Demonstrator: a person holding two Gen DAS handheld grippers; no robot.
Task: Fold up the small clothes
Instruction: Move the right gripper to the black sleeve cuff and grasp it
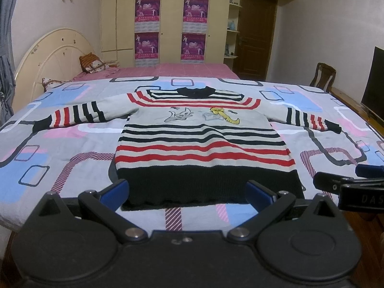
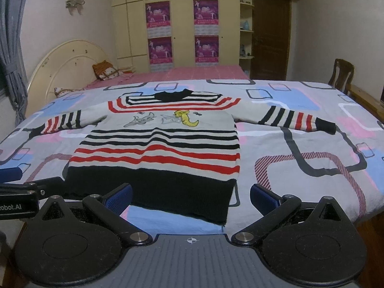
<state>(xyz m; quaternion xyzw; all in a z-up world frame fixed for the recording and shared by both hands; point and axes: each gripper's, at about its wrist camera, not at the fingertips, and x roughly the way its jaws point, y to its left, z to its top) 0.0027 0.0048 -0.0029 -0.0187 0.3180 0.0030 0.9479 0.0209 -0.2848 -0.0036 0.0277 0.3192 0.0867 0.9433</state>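
Observation:
A small striped sweater (image 1: 196, 139) (image 2: 158, 148) lies flat and face up on the bed, grey with red and black bands, a black hem and cartoon figures on the chest. Both sleeves are spread out sideways. My left gripper (image 1: 188, 193) hangs open just before the hem, nothing between its blue pads. My right gripper (image 2: 190, 198) is open too, in front of the hem's right corner. Each gripper shows in the other's view: the right gripper (image 1: 348, 180) at the right edge, the left gripper (image 2: 21, 180) at the left edge.
The patterned bedspread (image 1: 60, 148) (image 2: 312, 144) covers the near bed. A second bed with a pink sheet (image 1: 182, 69), pillows and a cream headboard (image 1: 48, 55) stands behind. A wooden chair (image 2: 340, 74) and a dark screen (image 1: 374, 84) are at the right.

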